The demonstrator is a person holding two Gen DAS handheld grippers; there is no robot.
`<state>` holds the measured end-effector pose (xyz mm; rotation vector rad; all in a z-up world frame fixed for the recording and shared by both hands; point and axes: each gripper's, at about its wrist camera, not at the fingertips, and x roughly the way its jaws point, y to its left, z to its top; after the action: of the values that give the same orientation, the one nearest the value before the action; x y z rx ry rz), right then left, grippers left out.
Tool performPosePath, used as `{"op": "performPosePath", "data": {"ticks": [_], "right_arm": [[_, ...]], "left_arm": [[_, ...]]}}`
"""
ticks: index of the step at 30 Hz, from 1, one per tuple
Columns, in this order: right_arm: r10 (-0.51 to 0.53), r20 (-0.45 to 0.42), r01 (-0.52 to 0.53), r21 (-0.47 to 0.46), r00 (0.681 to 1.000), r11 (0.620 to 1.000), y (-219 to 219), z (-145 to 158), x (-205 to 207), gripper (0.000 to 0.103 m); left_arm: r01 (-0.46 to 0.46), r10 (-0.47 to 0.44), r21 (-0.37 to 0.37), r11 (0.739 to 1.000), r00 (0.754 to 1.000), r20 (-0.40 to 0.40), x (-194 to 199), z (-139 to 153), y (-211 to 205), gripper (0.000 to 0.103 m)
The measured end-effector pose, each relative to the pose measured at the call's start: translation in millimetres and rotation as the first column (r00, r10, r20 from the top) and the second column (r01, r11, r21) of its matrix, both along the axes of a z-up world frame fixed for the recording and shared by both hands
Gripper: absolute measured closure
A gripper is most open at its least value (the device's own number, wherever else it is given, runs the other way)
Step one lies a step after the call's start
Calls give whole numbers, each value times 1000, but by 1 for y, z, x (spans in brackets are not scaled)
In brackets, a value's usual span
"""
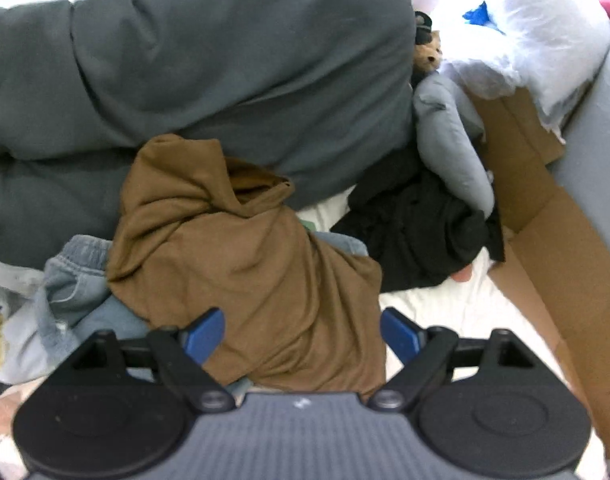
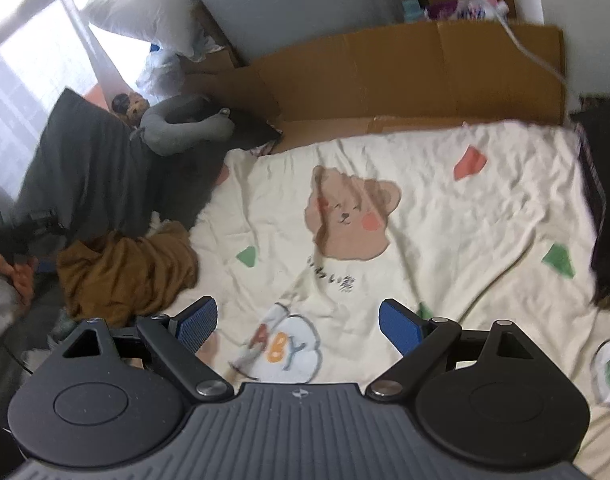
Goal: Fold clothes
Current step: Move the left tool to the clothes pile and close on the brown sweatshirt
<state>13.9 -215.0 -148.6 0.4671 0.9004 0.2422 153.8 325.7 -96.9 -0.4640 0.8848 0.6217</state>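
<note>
On a bed covered by a cream sheet [image 2: 445, 208] printed with a cartoon bear and coloured shapes, a pile of clothes is seen from two handheld grippers. In the left wrist view, the left gripper [image 1: 303, 334] is held with its jaws wide apart, the blue pads [image 1: 204, 334] spread to either side of a crumpled brown garment [image 1: 245, 264]; whether the pads touch the cloth cannot be told. The brown garment lies on top of light blue denim clothing [image 1: 75, 280], with a black garment [image 1: 417, 232] heaped just to its right. Behind them a large dark grey pillow [image 1: 209, 60] is propped, and a grey neck pillow [image 1: 449, 136] curls beside the black garment. Flattened cardboard [image 1: 545, 220] runs along the right edge of the bed, with a white plastic bag [image 1: 525, 32] at its far end.

In the right wrist view, the right gripper [image 2: 297, 326] is held above the bare sheet, its jaws wide apart and nothing between them. The brown garment [image 2: 125, 272] is seen to its left, at the sheet's edge. At the far left, a person's hand [image 2: 19, 276] is shown gripping the other tool.
</note>
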Motion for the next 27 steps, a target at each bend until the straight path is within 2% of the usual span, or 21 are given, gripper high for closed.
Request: {"op": "performPosePath", "data": {"ticks": [4, 7, 14, 17, 27], "right_arm": [[-18, -28, 18, 5, 999, 1000, 0, -12, 0, 12], [-22, -61, 22, 7, 998, 1000, 2, -24, -2, 12], [2, -146, -4, -15, 989, 1000, 14, -52, -4, 12], [22, -151, -26, -24, 988, 999, 22, -55, -4, 12], [79, -147, -89, -63, 986, 994, 42, -59, 0, 12]], "left_arm": [[-28, 28, 4, 1000, 1000, -9, -8, -15, 21, 16], [-67, 66, -30, 997, 997, -36, -17, -36, 37, 16], [-126, 122, -62, 990, 990, -68, -36, -80, 62, 22], [-165, 159, -77, 983, 984, -85, -42, -93, 72, 23], [-147, 146, -99, 984, 989, -15, -40, -110, 89, 22]]}}
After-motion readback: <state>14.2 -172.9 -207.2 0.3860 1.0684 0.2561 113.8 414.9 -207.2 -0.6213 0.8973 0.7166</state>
